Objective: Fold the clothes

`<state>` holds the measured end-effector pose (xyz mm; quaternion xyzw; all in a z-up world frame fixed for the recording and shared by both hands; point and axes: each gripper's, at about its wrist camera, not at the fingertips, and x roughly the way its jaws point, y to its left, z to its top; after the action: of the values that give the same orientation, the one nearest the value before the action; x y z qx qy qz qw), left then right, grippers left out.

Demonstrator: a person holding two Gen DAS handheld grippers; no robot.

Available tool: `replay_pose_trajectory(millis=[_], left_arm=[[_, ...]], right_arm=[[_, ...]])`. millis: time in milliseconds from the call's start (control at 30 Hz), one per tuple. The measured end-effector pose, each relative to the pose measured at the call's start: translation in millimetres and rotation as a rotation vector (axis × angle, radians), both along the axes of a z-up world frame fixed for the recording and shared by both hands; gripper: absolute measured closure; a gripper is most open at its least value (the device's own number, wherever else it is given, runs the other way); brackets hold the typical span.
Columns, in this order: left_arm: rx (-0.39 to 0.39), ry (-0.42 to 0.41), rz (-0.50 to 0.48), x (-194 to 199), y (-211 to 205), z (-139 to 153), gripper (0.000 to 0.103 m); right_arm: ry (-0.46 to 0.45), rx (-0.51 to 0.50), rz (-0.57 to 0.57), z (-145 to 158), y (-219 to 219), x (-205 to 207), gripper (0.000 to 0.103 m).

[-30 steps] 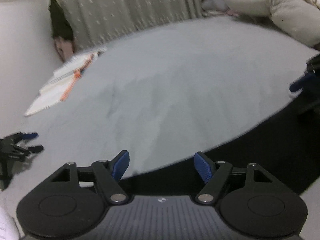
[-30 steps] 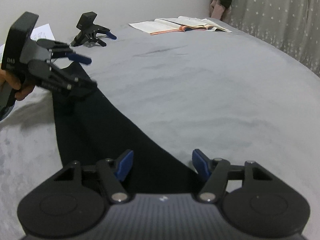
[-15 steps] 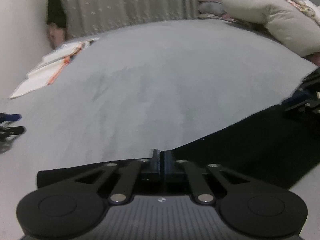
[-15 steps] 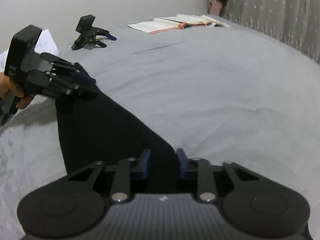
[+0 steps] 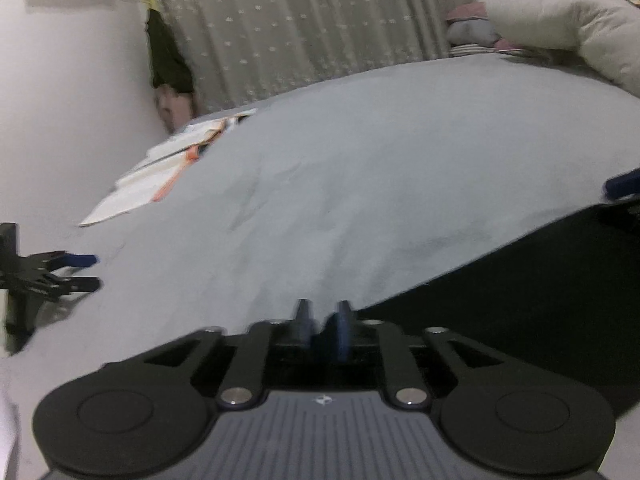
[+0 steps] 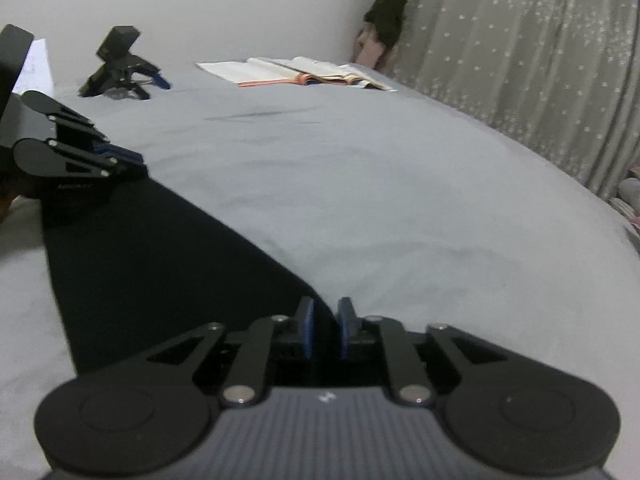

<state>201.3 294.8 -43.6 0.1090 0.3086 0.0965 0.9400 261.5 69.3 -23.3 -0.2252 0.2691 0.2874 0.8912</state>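
Our left gripper and right gripper, jaws opening, release the flat black cloth garment's edge onto the grey bed, setting the fold.

Black tongs — blue pads, silver pivot screws, ribbed grey housing — on both hands.

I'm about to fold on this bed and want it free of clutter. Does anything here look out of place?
Yes. An open book lies spread on the grey bedspread near the far wall, and a spare black gripper stands on the bedspread nearby. Neither belongs with the black garment being folded. Nothing looks spilled or damaged.
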Motion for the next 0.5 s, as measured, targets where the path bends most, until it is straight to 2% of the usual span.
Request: replay_pose_trajectory(millis=[33, 100, 233, 300, 333, 367, 400, 433, 500], left_arm=[[-0.020, -0.016, 0.028, -3.4, 2.6, 3.8, 0.063], [-0.037, -0.080, 0.113, -17.8, 7.2, 13.7, 0.063], [-0.030, -0.148, 0.236, -38.2, 19.3, 22.0, 0.063], [-0.018, -0.077, 0.275, -36.5, 30.6, 12.3, 0.063], [0.003, -0.014, 0.310, -32.5, 36.7, 4.1, 0.060], [0.012, 0.011, 0.348, -31.7, 42.3, -1.0, 0.056], [0.012, 0.009, 0.406, -35.6, 51.4, -5.6, 0.043], [0.010, 0.007, 0.457, -38.5, 59.0, -8.1, 0.035], [-0.007, 0.008, 0.533, -40.1, 67.7, -5.4, 0.034]], right_arm=[[-0.002, 0.007, -0.023, 2.6, -1.5, 0.6, 0.043], [0.010, 0.049, -0.058, 10.1, -9.5, 0.9, 0.036], [0.002, 0.130, -0.116, 22.6, -34.6, -8.6, 0.034], [0.024, 0.143, -0.147, 24.9, -49.3, -20.4, 0.032], [0.036, 0.127, -0.148, 23.7, -53.4, -25.8, 0.032], [0.044, 0.111, -0.146, 22.3, -56.8, -30.9, 0.032], [0.045, 0.103, -0.146, 21.6, -60.1, -36.4, 0.028], [0.044, 0.101, -0.146, 21.7, -62.6, -38.3, 0.021], [0.032, 0.098, -0.157, 21.4, -79.0, -52.7, 0.018]])
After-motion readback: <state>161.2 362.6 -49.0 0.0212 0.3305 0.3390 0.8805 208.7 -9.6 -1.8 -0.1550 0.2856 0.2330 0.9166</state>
